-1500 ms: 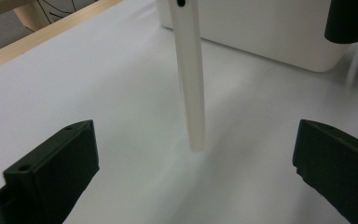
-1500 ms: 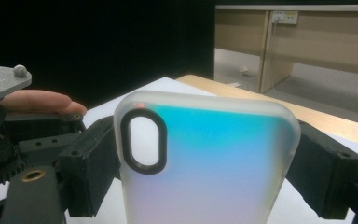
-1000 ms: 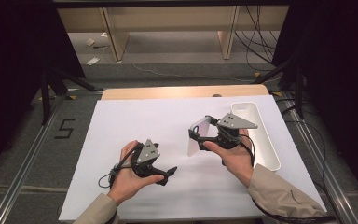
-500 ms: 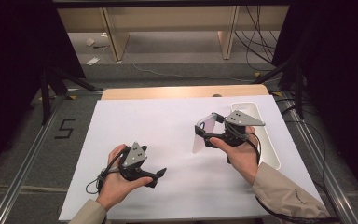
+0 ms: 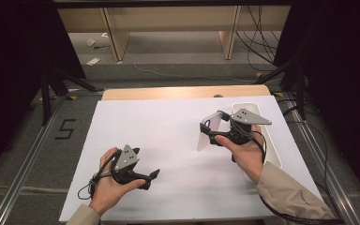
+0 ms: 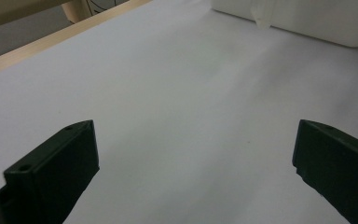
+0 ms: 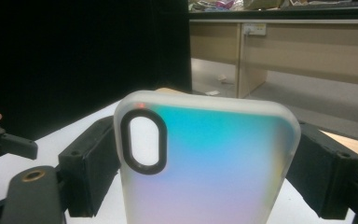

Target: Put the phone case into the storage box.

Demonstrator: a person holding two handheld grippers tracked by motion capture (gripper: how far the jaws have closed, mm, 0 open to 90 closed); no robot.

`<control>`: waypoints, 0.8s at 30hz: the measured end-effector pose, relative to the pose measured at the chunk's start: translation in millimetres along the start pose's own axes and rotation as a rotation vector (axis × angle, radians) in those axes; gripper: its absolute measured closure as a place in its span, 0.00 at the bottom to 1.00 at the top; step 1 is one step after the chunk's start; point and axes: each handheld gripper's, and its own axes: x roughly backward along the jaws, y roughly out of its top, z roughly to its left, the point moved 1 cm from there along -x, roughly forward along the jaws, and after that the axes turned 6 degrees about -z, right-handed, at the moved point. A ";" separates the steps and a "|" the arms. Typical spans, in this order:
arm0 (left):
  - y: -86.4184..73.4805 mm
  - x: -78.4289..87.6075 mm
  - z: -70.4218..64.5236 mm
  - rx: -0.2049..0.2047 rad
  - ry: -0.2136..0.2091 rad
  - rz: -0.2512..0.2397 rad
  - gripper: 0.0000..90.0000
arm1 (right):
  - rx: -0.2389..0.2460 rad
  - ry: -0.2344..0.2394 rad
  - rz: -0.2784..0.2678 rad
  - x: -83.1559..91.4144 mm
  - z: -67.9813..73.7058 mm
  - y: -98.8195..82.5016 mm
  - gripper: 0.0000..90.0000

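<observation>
White sheeting covers the surface [image 5: 168,136], with a strip of bare wood along its far edge and a dim room behind: grey floor, pale furniture legs, loose cables.

My right claw [image 5: 209,132] sits over the right half of the sheet, raised off it, and it has a phone case [image 5: 209,130] pinched between its jaws. From the high view the case stands roughly upright, leaning a little, its lower end just above the sheet. In the right gripper view the case [image 7: 205,158] is frosted and see-through with a blue-to-pink sheen and a black-ringed oval camera hole near its upper left corner; the two black jaws press on its long edges, so they stand fairly wide but are closed on it.

Just beyond that hand, along the right edge of the sheet, lies a long white tray [image 5: 273,154].

My left claw [image 5: 151,180] is low over the near left part of the sheet, well apart from the case. Its jaws are spread wide with nothing between them, just bare sheet in the left gripper view [image 6: 193,154].
</observation>
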 end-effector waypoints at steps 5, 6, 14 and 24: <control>-1.4 2.8 2.1 0.000 0.010 0.001 0.00 | 0.005 -0.014 -0.006 1.9 -4.4 3.0 0.20; -1.9 2.9 2.1 0.001 0.012 0.001 0.00 | 0.006 -0.016 -0.009 2.3 -5.5 3.6 0.20; -2.8 4.1 4.2 0.005 0.024 0.000 0.00 | 0.006 -0.036 -0.013 4.6 -12.8 6.6 0.20; -5.1 3.1 5.1 -0.005 0.035 0.013 0.00 | 0.004 -0.055 -0.020 8.3 -21.8 11.4 0.20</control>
